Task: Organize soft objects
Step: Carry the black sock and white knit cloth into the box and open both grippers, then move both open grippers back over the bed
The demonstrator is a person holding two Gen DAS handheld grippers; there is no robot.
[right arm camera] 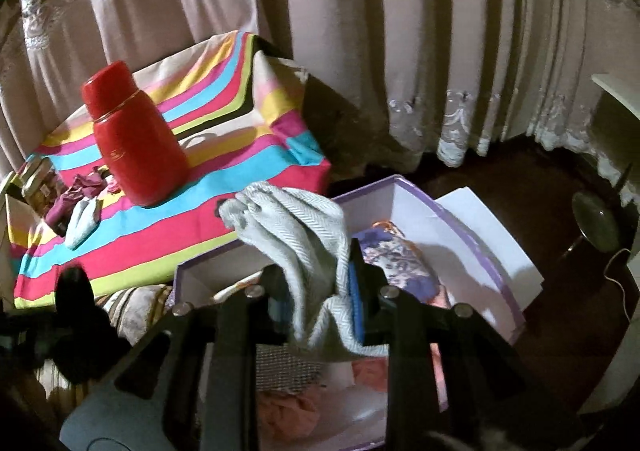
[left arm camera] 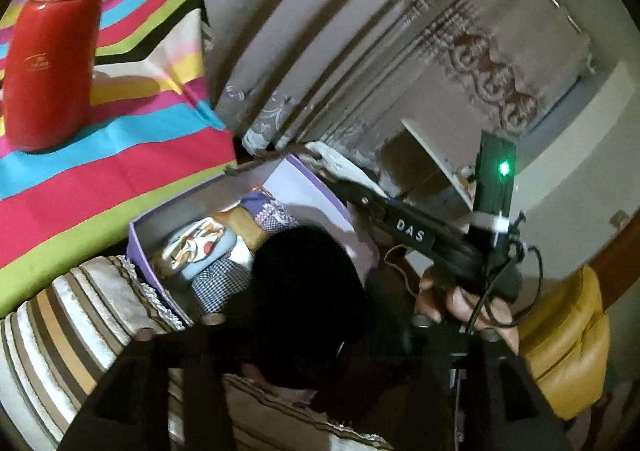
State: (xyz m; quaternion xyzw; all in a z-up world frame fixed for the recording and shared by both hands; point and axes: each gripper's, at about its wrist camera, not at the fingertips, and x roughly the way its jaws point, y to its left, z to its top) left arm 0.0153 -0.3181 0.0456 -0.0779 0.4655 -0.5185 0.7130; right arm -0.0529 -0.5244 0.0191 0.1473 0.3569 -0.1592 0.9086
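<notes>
Behind everything hang pale curtains (right arm camera: pixel 360 31) with lace hems. Taking the purple-edged box (right arm camera: pixel 404 191) as the landmark: the striped cloth (right arm camera: pixel 240 179), in pink, blue, yellow and green bands, covers the desk just beside the box on its left and stands a little higher than the box's rim. A striped cushion (left arm camera: pixel 72 323) in brown and cream lies against the box's near-left wall. A yellow padded seat (left arm camera: pixel 568 339) sits well apart from the box, on its right in the left wrist view.

The box is open, with folded fabrics lying in it: a blue floral piece (right arm camera: pixel 400 263), a checked piece (left arm camera: pixel 218 285), a printed pale-blue piece (left arm camera: pixel 200 247) and pinkish ones (right arm camera: pixel 288 411) at its near end.

On the striped cloth, left of the box, a red flask (right arm camera: pixel 136 139) stands upright. Farther left of it lie a small maroon cloth (right arm camera: pixel 76 195) and a pale blue cloth (right arm camera: pixel 82 223), close together.

The right tool (right arm camera: pixel 320 291) hangs directly over the box, clenched on a grey herringbone towel (right arm camera: pixel 296 231), which drapes up and to the left above the box's far-left rim.

The left tool (left arm camera: pixel 304 339) is also over the box, and a black soft object (left arm camera: pixel 308 303) fills the space between its fingers; whether they actually clamp it I cannot tell.
</notes>
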